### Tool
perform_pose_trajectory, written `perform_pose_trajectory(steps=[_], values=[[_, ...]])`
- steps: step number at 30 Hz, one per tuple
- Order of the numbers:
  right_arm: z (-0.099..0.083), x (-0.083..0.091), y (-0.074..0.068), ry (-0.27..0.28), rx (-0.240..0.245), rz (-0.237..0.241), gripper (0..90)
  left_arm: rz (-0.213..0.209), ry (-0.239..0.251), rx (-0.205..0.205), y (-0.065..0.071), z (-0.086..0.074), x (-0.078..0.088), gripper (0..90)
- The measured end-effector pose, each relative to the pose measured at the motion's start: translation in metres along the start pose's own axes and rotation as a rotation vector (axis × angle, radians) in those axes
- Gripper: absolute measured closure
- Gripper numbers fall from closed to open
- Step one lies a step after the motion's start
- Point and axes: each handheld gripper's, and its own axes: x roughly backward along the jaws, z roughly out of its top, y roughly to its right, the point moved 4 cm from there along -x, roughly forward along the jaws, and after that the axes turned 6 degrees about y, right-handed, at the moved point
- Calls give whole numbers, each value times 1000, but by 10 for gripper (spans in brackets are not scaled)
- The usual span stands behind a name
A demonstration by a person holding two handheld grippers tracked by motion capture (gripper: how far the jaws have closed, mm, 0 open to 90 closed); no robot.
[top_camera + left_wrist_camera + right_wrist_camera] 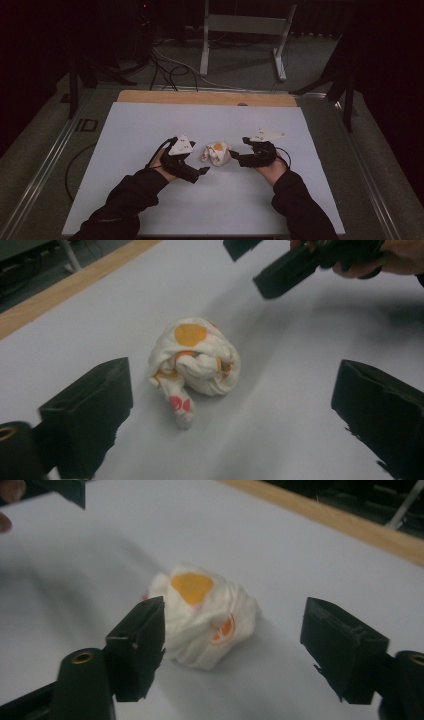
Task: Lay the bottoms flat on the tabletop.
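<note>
A balled-up white cloth [217, 152] with orange and red spots lies in the middle of the white table sheet [150, 130]. My left gripper [200, 165] is just left of it, open, its jaws pointing at the ball. In the left gripper view the cloth [197, 362] sits ahead between the spread jaws, not touched. My right gripper [237, 152] is close on the cloth's right side, also open. In the right gripper view the cloth [205, 615] lies between and just beyond its jaws, near the left one. The right gripper [295, 265] also shows beyond the ball in the left gripper view.
A wooden table edge [205, 97] runs along the far side of the sheet. Behind it on the floor stand a grey metal frame [245, 30], loose cables [165, 70] and dark stand legs [347, 95]. Bare sheet surrounds the cloth.
</note>
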Motion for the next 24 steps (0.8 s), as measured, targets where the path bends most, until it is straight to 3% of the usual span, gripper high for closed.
perform_pose_trajectory(steps=[4,9,11,15,19,24], values=[[-13,-16,3,-66,9,10,378,8,-15,9,-8,2,-17,150],[-19,-26,6,-83,-9,19,414,11,-12,25,-14,4,-26,250],[-20,-30,8,-97,-12,17,435,-1,-15,43,-18,6,-34,331],[-25,-37,12,-119,-39,37,452,-5,-49,60,-25,3,-51,389],[-30,-43,9,-148,-26,59,516,-11,-95,75,-29,-5,-63,460],[-31,-46,4,-155,-13,85,667,-2,-127,64,-30,-13,-69,622]])
